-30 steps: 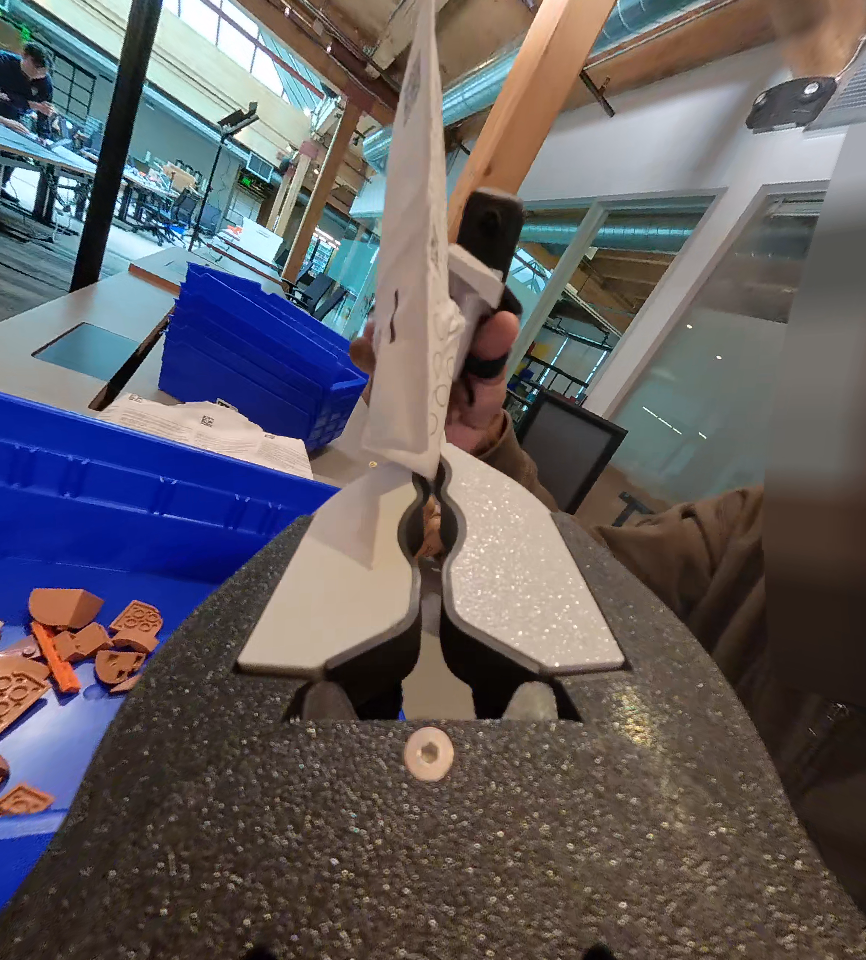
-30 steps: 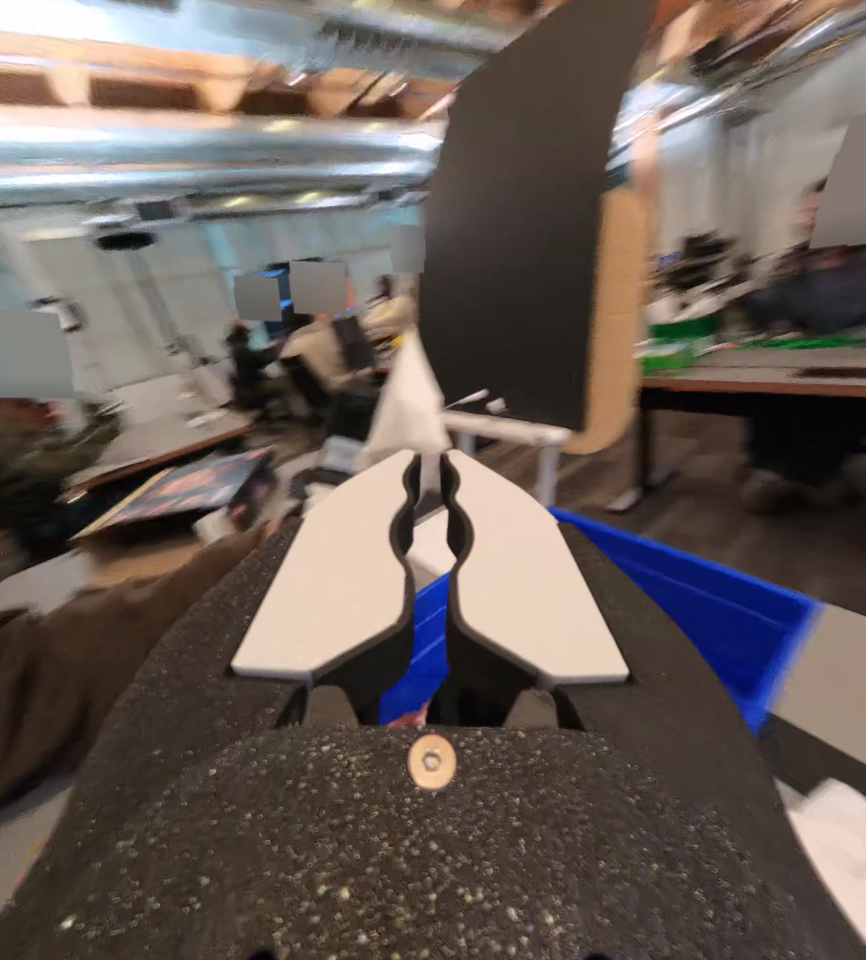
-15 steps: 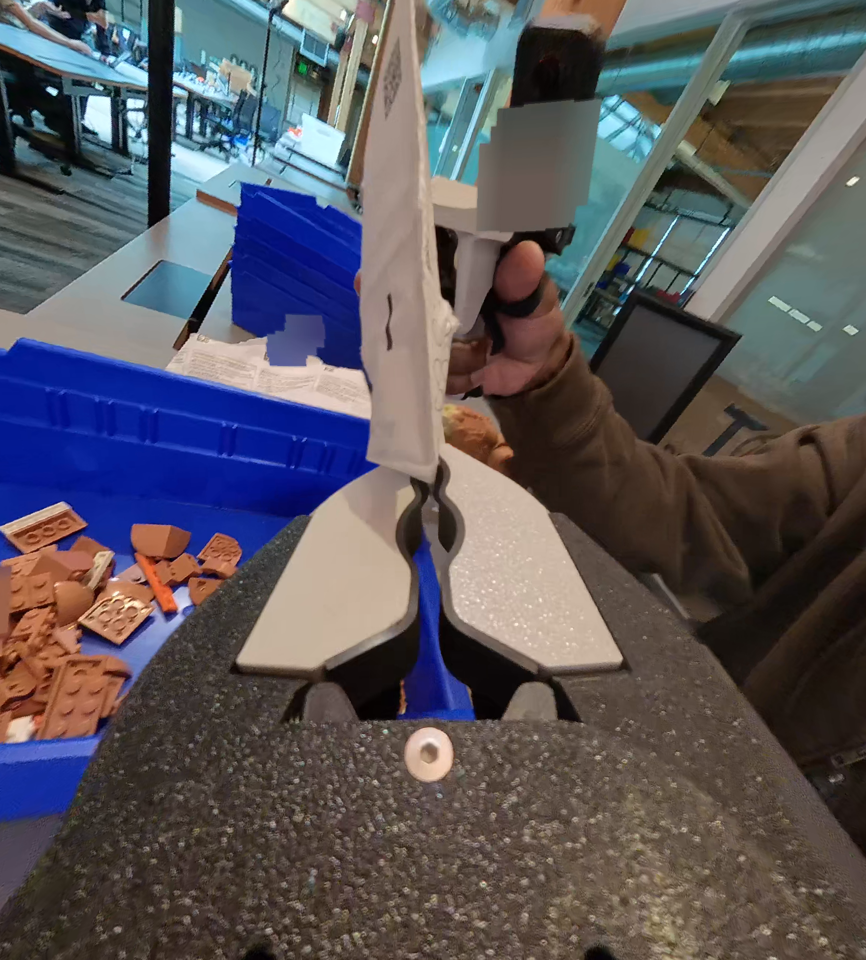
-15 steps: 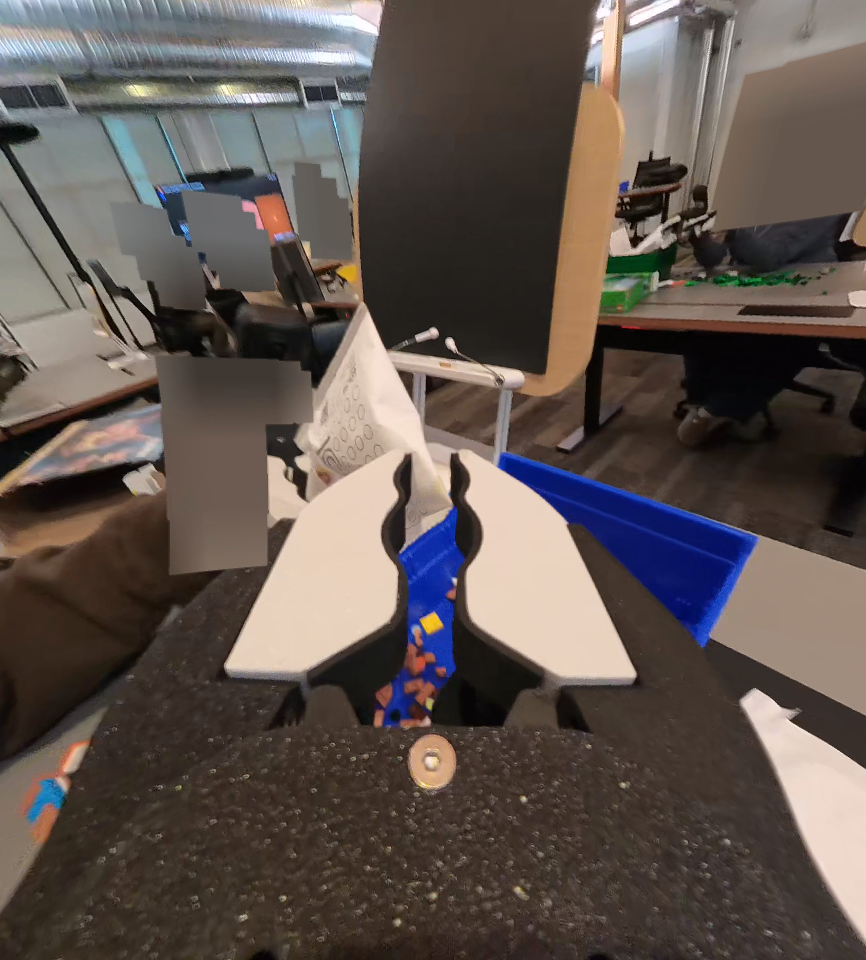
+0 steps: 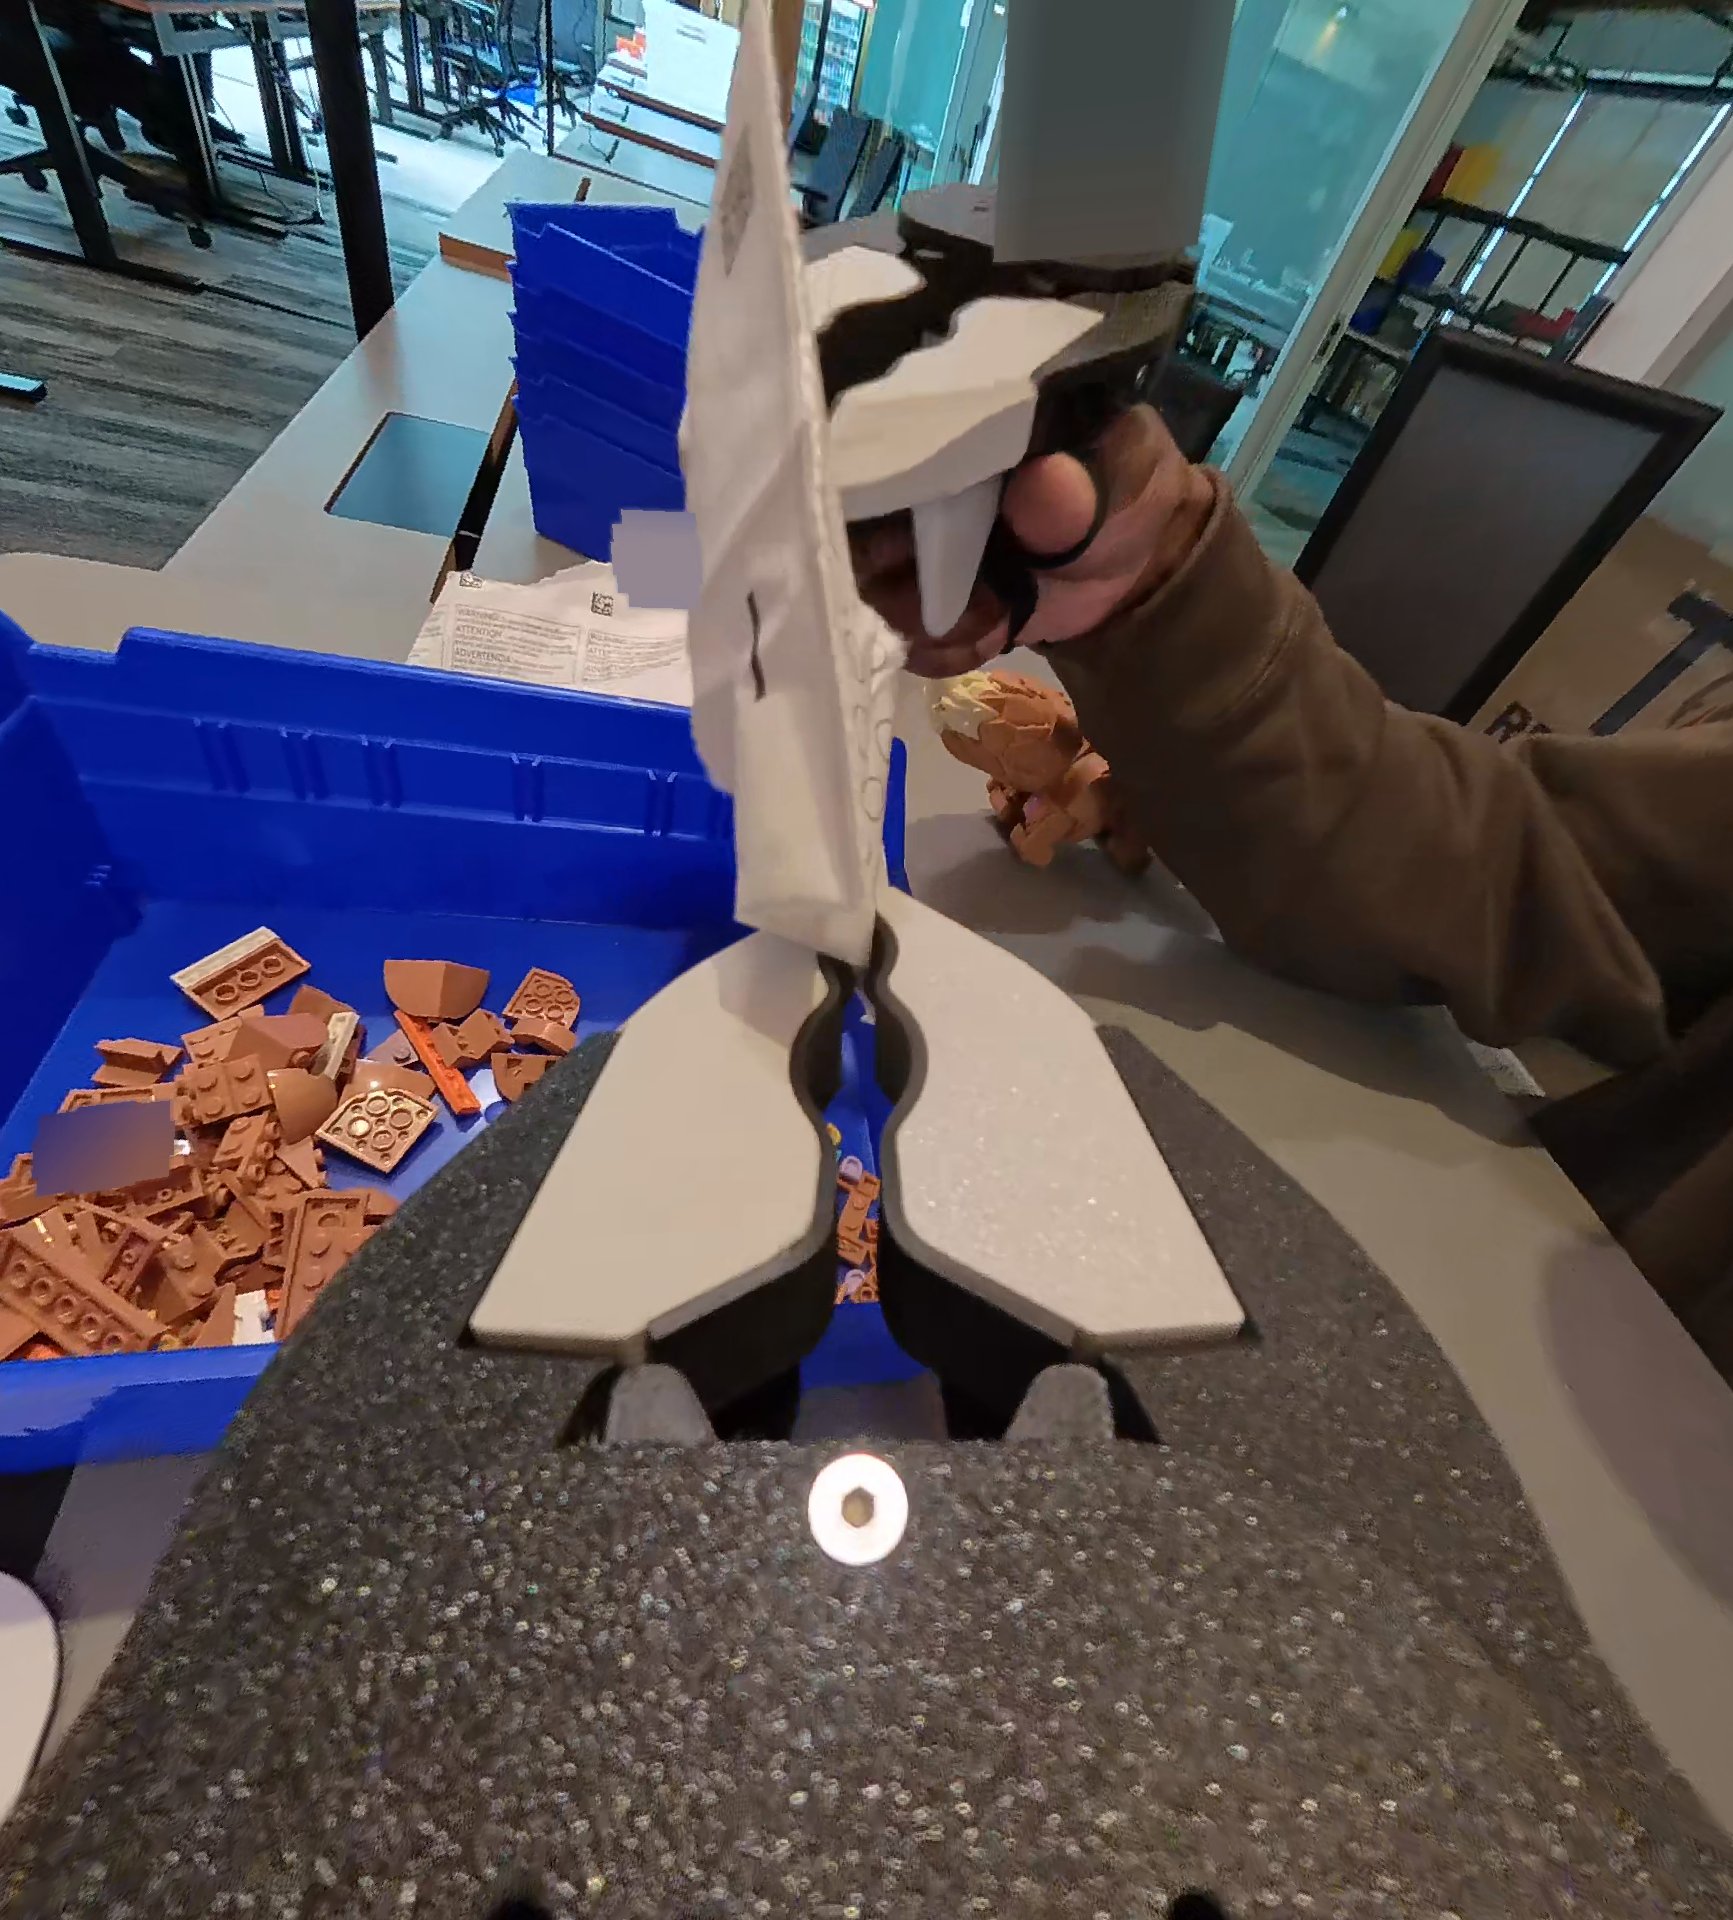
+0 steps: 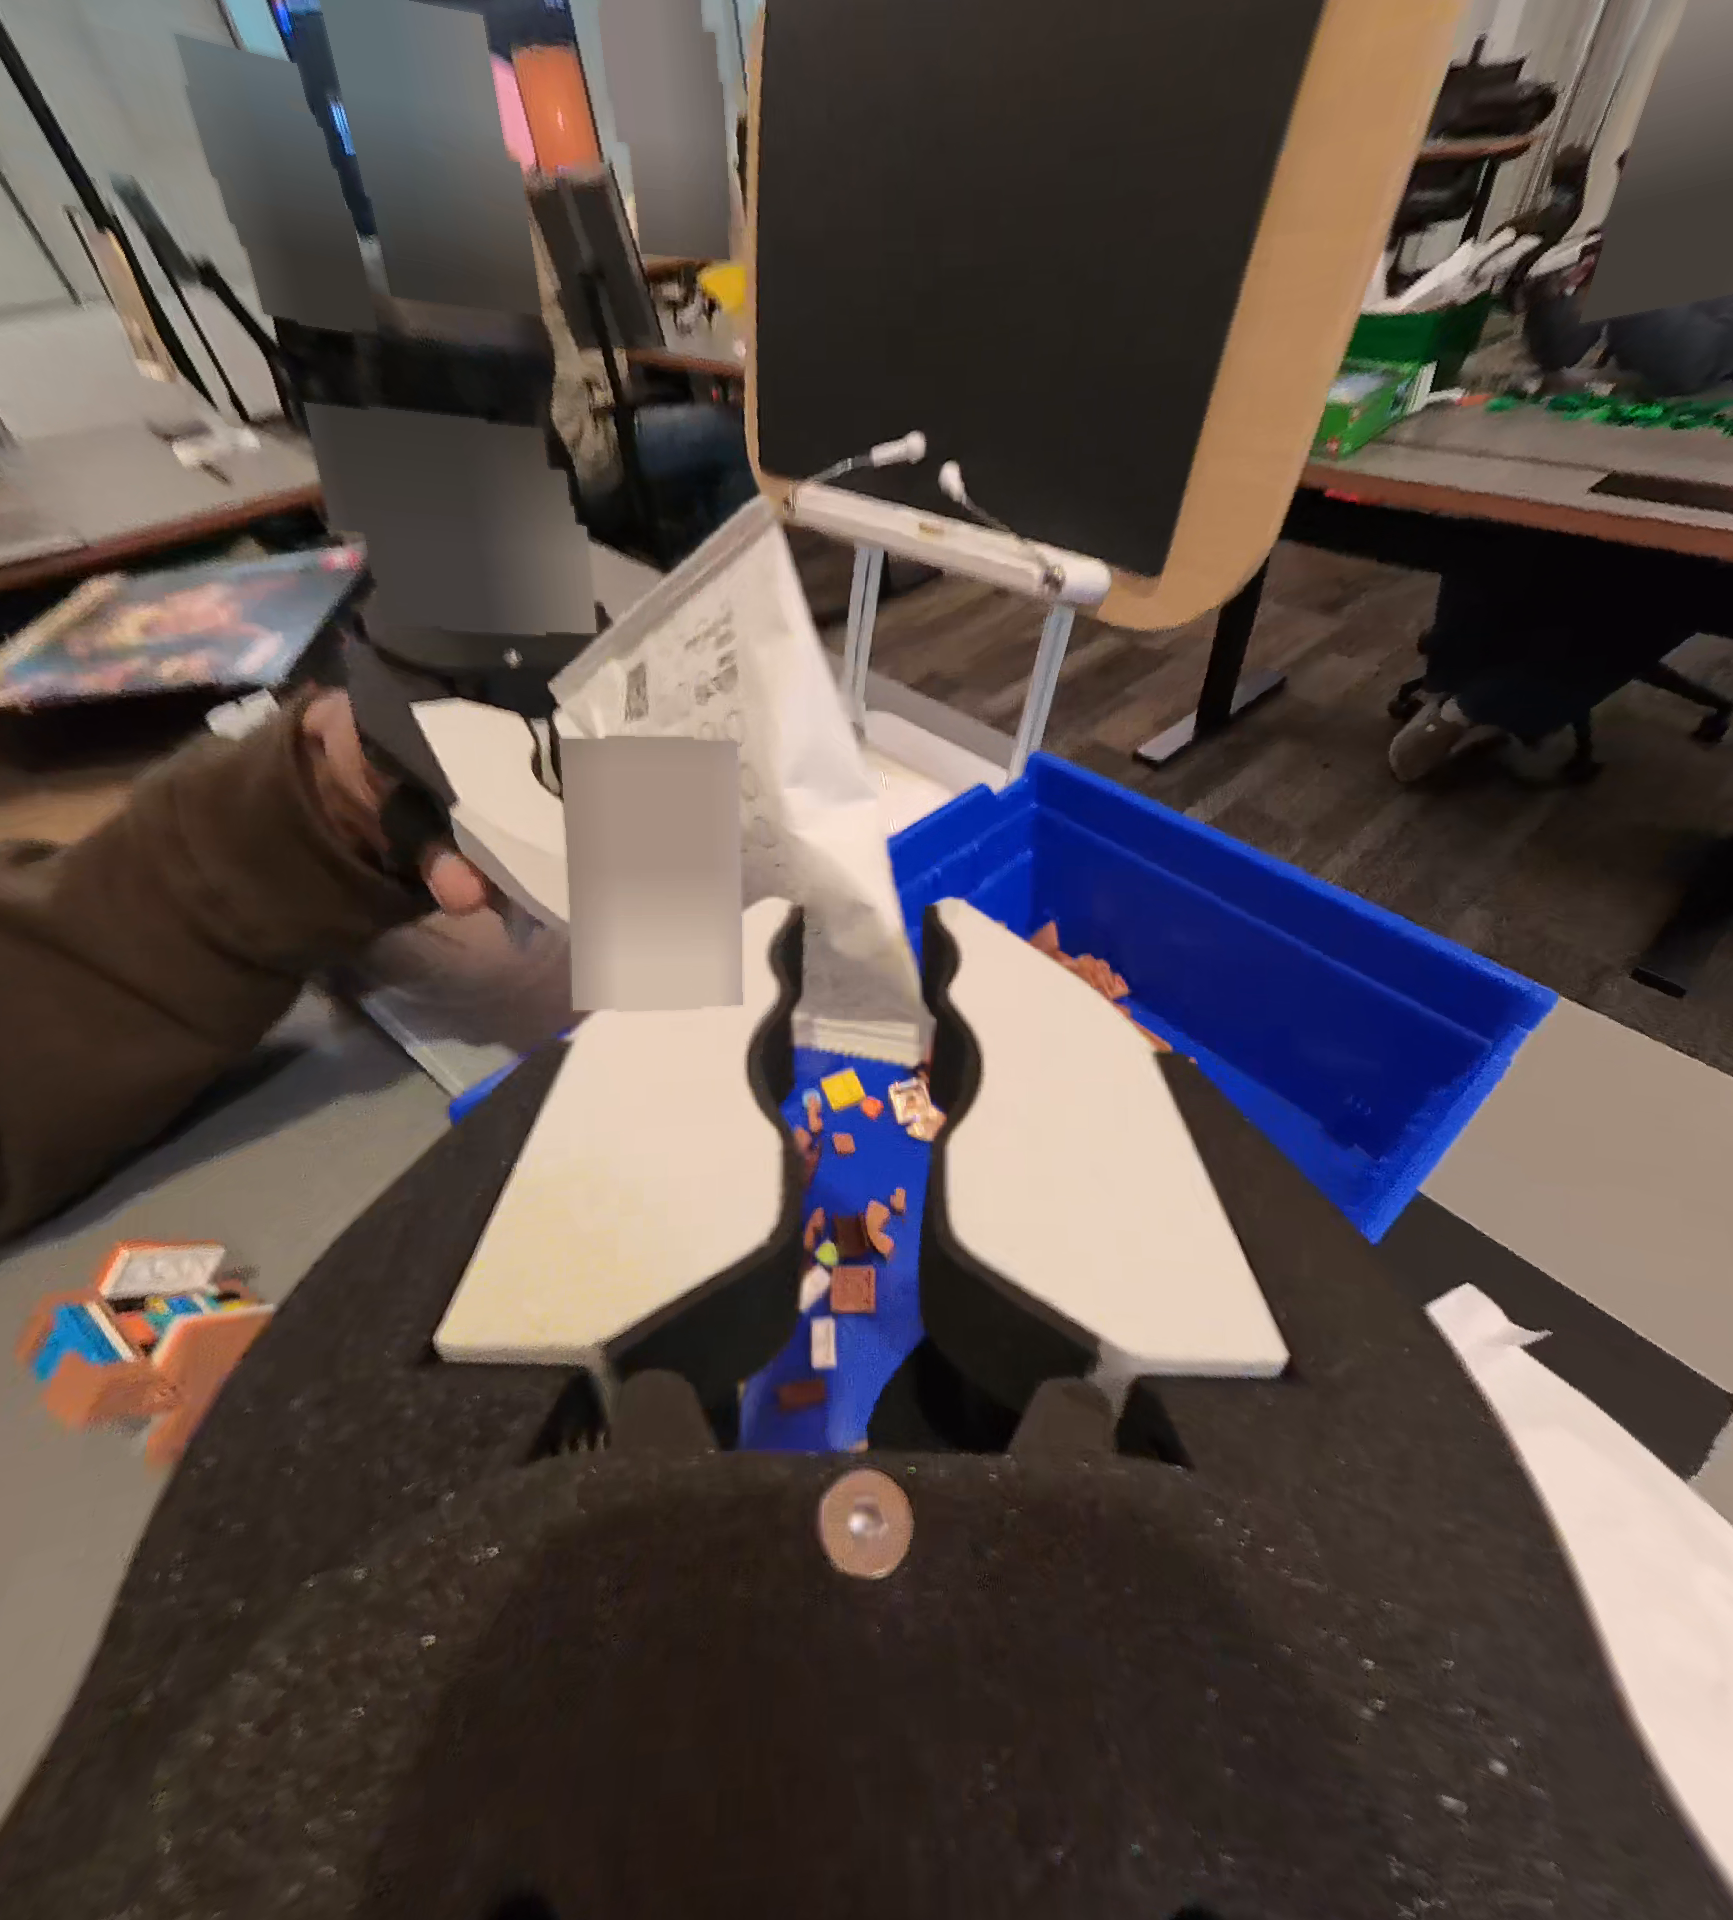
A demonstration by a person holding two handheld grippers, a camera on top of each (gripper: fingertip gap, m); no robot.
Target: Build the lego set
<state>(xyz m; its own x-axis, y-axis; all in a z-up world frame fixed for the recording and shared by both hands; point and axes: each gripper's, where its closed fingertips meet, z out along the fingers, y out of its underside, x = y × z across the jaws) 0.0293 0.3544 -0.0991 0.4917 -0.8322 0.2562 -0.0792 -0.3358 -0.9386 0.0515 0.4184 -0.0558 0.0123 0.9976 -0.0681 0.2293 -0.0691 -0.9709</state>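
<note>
A white paper bag (image 5: 789,623) stands upright over a blue bin (image 5: 374,790). My left gripper (image 5: 867,945) is shut on the bag's lower corner. My right gripper (image 6: 862,925) is open, with the bag's edge (image 6: 857,987) loose between its fingers. It also shows in the left wrist view (image 5: 841,364), beside the upper part of the bag. Several loose brown lego pieces (image 5: 218,1143) lie in the bin, and some show under my right gripper (image 6: 851,1195). The bin's far wall (image 6: 1257,987) rises on the right.
A brown lego figure (image 5: 1038,769) stands on the grey table past the bin. A small orange and blue build (image 6: 145,1340) sits on the table at left. Stacked blue bins (image 5: 602,353) and printed sheets (image 5: 550,634) lie behind. White paper (image 6: 1672,1610) lies at right.
Both grippers have tipped down toward the bin. My right gripper has opened and let go of the bag. My left gripper still holds the bag's corner.
</note>
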